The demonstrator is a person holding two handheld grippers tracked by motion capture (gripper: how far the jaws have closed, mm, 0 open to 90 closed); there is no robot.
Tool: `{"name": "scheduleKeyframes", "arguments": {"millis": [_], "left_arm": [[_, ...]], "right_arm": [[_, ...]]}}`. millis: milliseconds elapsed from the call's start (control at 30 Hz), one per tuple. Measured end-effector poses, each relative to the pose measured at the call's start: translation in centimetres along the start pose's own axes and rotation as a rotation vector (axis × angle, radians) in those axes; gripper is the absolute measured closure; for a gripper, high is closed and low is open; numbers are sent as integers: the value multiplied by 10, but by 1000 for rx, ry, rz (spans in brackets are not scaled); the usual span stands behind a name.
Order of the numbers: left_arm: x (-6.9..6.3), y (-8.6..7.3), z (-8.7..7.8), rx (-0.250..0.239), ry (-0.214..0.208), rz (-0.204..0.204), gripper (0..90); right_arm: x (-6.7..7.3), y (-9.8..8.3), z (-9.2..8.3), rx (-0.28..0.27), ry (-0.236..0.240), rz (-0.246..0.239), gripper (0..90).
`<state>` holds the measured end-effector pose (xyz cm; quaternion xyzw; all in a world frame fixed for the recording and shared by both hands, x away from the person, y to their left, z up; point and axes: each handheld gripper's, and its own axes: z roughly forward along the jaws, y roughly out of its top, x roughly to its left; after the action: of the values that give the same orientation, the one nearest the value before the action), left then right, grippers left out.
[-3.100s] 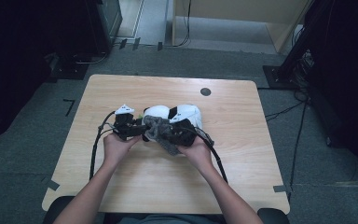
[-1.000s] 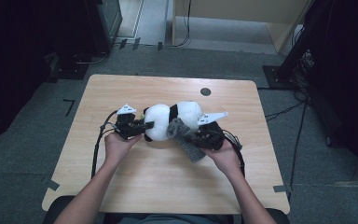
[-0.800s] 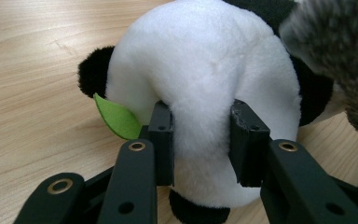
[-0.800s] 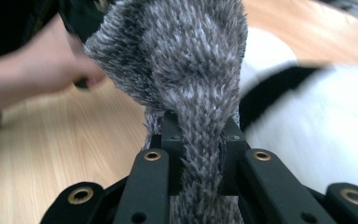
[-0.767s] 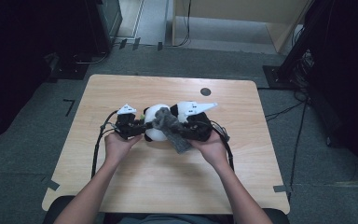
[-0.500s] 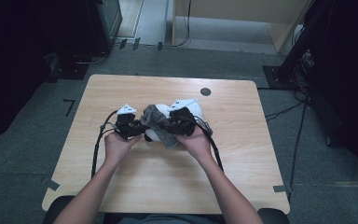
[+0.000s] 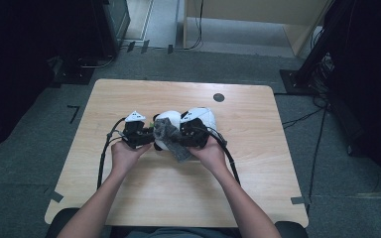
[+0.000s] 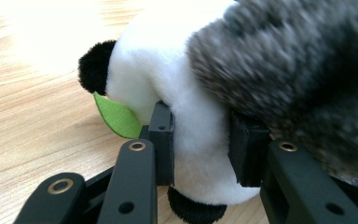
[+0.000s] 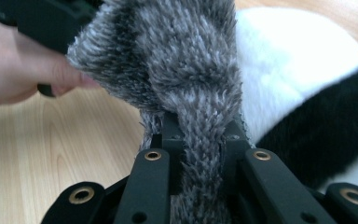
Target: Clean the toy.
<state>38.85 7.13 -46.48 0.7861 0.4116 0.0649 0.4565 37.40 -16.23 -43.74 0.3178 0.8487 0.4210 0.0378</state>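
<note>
A black-and-white panda plush [image 7: 198, 117] lies at the middle of the wooden table [image 7: 273, 158]. My left gripper [image 7: 150, 137] is shut on a white part of the panda [image 8: 200, 93], beside its green leaf [image 8: 117, 116] and a black ear [image 8: 95, 66]. My right gripper [image 7: 182, 138] is shut on a grey fuzzy cloth [image 7: 170, 136]. In the right gripper view the grey cloth [image 9: 186, 60] bunches up from between the jaws, with the panda [image 9: 298, 60] behind it. In the left gripper view the cloth [image 8: 303, 65] lies over the panda's top.
A small dark round hole [image 7: 219, 97] sits in the table near its far edge. Black cables [image 7: 103, 158] trail from both grippers toward the person. Dark equipment and a stand base [image 7: 302, 79] surround the table on the grey floor.
My right hand has moved left with the grey cloth, from the panda's right side to over its middle, close to the left gripper. The left hand has stayed put.
</note>
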Motion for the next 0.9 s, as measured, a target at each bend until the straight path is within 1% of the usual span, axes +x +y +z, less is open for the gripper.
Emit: {"name": "scheduleKeyframes", "arguments": {"millis": [67,200,267,533,733,900], "left_arm": [[0,0,0,-1,-1,-2,665],[0,0,0,-3,-3,-2,666],[0,0,0,-4,-4,-3,666],[0,0,0,-6,-8,-3,667],[-1,0,0,-5,-6,-2,667],[-1,0,1,-5,-9,-3,668]], "right_arm": [[-1,-4,-2,4,1,-6,788],[-4,-16,-8,13,10,10,787],[-5,-21,-10,19,10,8,787],[-11,-36,-24,50,-7,-4,786],[-14,-47,-34,44,-20,-19,785],[-19,-55,-42,49,-28,-2,785]]}}
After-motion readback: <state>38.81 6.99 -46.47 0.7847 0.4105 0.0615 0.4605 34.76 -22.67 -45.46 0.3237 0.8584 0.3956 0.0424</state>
